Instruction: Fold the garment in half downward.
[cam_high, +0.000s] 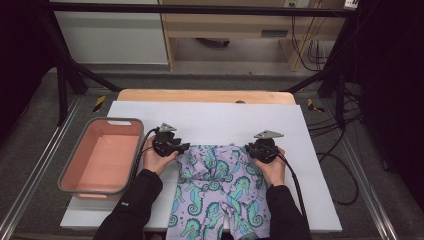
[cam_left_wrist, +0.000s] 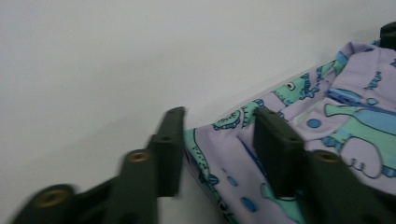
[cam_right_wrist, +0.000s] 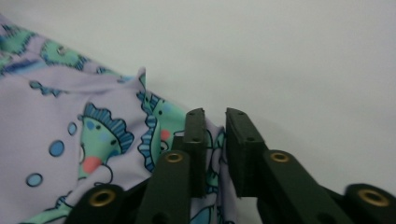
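A lilac garment (cam_high: 220, 190) printed with green and blue seahorses lies flat on the white sheet (cam_high: 210, 117), running toward the front edge. My left gripper (cam_high: 185, 147) sits at its far left corner. In the left gripper view this gripper (cam_left_wrist: 219, 116) is open, and the cloth edge (cam_left_wrist: 345, 116) lies between the jaws and under the right one. My right gripper (cam_high: 248, 148) is at the far right corner. In the right gripper view its jaws (cam_right_wrist: 215, 114) stand a narrow gap apart, with a fold of the garment (cam_right_wrist: 70, 116) rising between them and no pad pressing it.
A grey basin (cam_high: 100, 121) with a pink inside stands at the left of the sheet. The wooden table edge (cam_high: 205, 95) shows behind the sheet. Black cables (cam_high: 345, 165) trail on the floor at the right, beside a dark frame leg.
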